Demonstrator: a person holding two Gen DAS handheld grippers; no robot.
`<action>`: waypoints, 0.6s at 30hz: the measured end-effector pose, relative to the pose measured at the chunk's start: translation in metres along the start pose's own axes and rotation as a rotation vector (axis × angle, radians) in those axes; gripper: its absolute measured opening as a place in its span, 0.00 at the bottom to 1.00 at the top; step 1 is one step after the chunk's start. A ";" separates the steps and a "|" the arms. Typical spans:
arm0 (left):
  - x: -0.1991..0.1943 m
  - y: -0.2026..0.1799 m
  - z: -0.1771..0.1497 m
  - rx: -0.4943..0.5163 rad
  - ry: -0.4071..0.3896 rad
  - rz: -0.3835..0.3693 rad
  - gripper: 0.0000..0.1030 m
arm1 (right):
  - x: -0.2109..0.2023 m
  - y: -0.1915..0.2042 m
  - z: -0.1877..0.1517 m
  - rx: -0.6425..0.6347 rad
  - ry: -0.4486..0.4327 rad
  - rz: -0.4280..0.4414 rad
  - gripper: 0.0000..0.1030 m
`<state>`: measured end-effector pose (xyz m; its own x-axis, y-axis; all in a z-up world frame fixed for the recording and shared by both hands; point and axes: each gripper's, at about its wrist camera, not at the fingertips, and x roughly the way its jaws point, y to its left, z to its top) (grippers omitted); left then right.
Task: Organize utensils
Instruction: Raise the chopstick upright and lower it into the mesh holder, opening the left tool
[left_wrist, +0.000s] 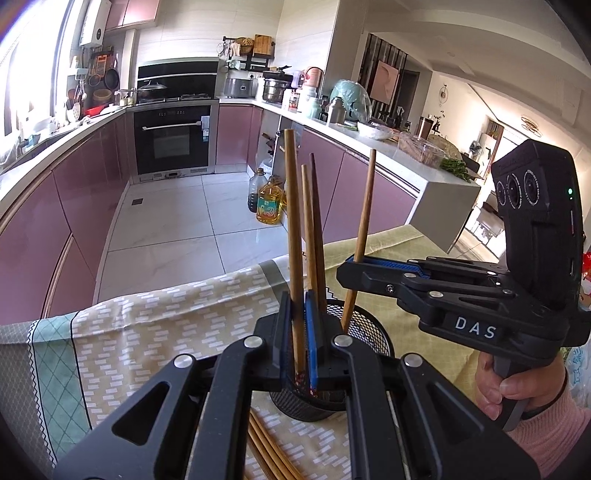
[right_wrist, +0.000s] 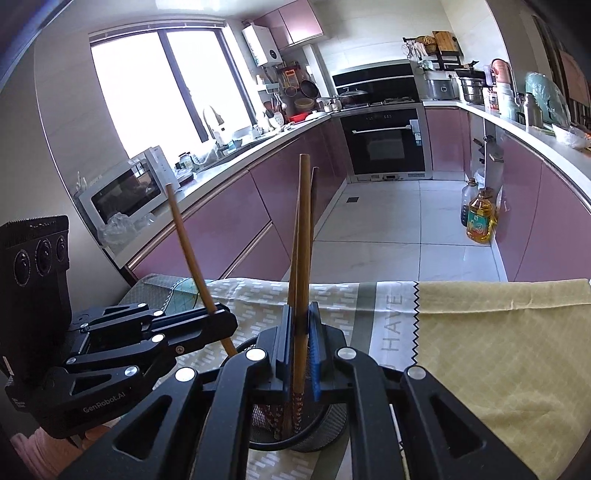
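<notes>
Kitchen tabletop (left_wrist: 155, 332), cloth-covered: black mesh holder (left_wrist: 369, 332) at six o'clock. Left tongs (left_wrist: 298, 332) grip one chopstick (left_wrist: 293, 229) above it; right tongs (right_wrist: 300, 343) narrowly clasp another chopstick (right_wrist: 303, 236) there.

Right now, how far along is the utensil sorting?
Done: two chopsticks stand in the mesh cup. In hand: the left gripper clamps a third chopstick; the right gripper has a fourth chopstick between its jaws; both ends are in the cup. Left: loose chopsticks lie on the cloth.
</notes>
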<state>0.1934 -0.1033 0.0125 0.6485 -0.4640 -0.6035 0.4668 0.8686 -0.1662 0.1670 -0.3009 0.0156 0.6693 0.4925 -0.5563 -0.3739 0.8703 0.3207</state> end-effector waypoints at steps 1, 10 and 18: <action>0.002 0.001 -0.001 -0.008 0.002 -0.002 0.07 | 0.001 -0.001 0.000 0.007 -0.002 0.011 0.14; -0.008 0.009 -0.009 -0.041 -0.024 0.002 0.07 | 0.003 -0.001 0.002 0.015 -0.012 0.013 0.20; -0.023 0.016 -0.021 -0.060 -0.048 0.006 0.10 | 0.004 -0.004 0.002 0.023 -0.020 -0.005 0.22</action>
<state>0.1739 -0.0750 0.0075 0.6798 -0.4657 -0.5666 0.4274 0.8794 -0.2099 0.1728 -0.3025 0.0136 0.6841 0.4878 -0.5423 -0.3560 0.8722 0.3355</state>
